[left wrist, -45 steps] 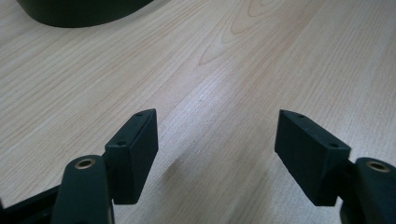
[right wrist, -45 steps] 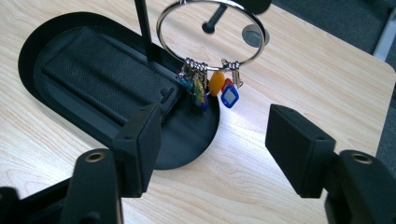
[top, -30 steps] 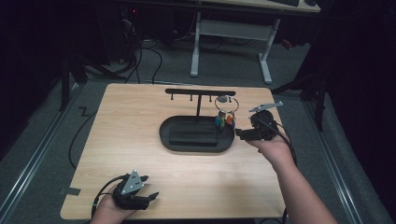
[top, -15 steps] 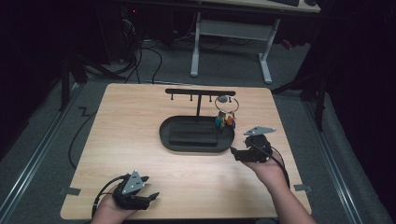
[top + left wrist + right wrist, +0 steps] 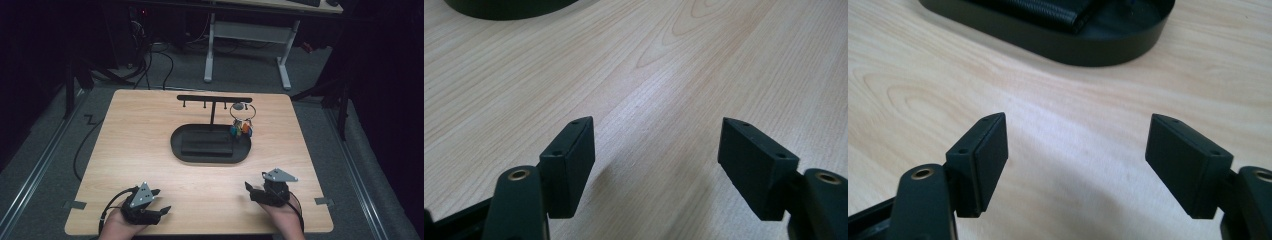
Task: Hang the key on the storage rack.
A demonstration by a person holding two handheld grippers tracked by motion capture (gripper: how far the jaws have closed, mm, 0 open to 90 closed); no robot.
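The ring of coloured keys [image 5: 241, 125] hangs on the black T-shaped hook stand [image 5: 214, 99] above the oval black tray [image 5: 175, 145]. Both the left gripper [image 5: 161, 201] and right gripper [image 5: 248, 190] rest near the wooden table's [image 5: 125, 130] front edge, jaws wide apart, empty. The hanging step looks finished; nothing more seems needed.

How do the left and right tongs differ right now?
In the high view the left tongs sit near the table's front-left corner, the right tongs front-right, nearer the black tray. The tray looms larger in the right gripper view. Both are open, holding nothing, low over bare wood.
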